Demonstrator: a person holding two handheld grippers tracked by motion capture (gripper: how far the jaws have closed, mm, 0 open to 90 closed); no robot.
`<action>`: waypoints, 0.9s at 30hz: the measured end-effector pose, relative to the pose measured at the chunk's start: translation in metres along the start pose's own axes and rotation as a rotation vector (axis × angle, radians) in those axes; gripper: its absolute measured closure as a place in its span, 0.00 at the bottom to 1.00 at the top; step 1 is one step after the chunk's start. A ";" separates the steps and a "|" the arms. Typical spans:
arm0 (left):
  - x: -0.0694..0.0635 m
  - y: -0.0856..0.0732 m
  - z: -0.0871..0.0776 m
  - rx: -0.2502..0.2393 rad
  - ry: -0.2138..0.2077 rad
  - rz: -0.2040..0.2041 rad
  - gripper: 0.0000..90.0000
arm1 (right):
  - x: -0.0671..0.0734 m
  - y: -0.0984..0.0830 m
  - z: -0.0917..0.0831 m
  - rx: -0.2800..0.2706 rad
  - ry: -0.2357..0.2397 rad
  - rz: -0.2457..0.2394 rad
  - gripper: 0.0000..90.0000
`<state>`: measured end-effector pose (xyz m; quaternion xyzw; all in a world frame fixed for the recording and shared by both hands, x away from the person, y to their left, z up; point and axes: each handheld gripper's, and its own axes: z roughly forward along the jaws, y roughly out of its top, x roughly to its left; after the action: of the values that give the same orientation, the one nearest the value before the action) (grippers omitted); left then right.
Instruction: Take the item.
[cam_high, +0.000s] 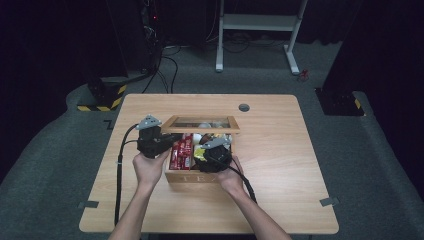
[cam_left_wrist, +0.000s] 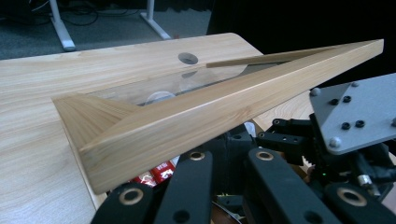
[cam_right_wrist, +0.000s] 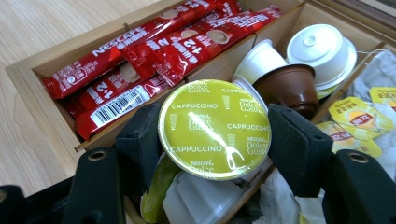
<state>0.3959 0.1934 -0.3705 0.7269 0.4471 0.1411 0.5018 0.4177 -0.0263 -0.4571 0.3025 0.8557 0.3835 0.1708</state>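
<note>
A wooden tea box stands mid-table with its glass-paned lid raised. My left gripper sits at the box's left side. In the left gripper view its black jaws lie close together under the lid's wooden frame, which hides their tips. My right gripper reaches down into the box. Its foam pads press both sides of a capsule with a green CAPPUCCINO foil, so my right gripper is shut on it.
Red Nescafe sachets fill the left compartment. White and brown capsules and yellow tea bags lie around the held capsule. The table has a cable hole behind the box. A white desk frame stands beyond.
</note>
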 end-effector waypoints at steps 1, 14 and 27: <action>0.000 0.000 0.000 0.000 0.000 -0.001 1.00 | 0.000 -0.001 -0.001 -0.004 0.000 0.008 0.42; 0.000 0.000 0.000 -0.002 -0.004 0.004 1.00 | -0.007 -0.002 -0.023 -0.054 0.007 0.042 0.42; 0.000 0.000 0.001 -0.003 -0.006 0.002 1.00 | -0.018 -0.004 -0.037 -0.076 0.015 0.077 0.42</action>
<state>0.3963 0.1929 -0.3709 0.7273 0.4444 0.1400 0.5040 0.4107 -0.0609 -0.4355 0.3258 0.8294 0.4242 0.1610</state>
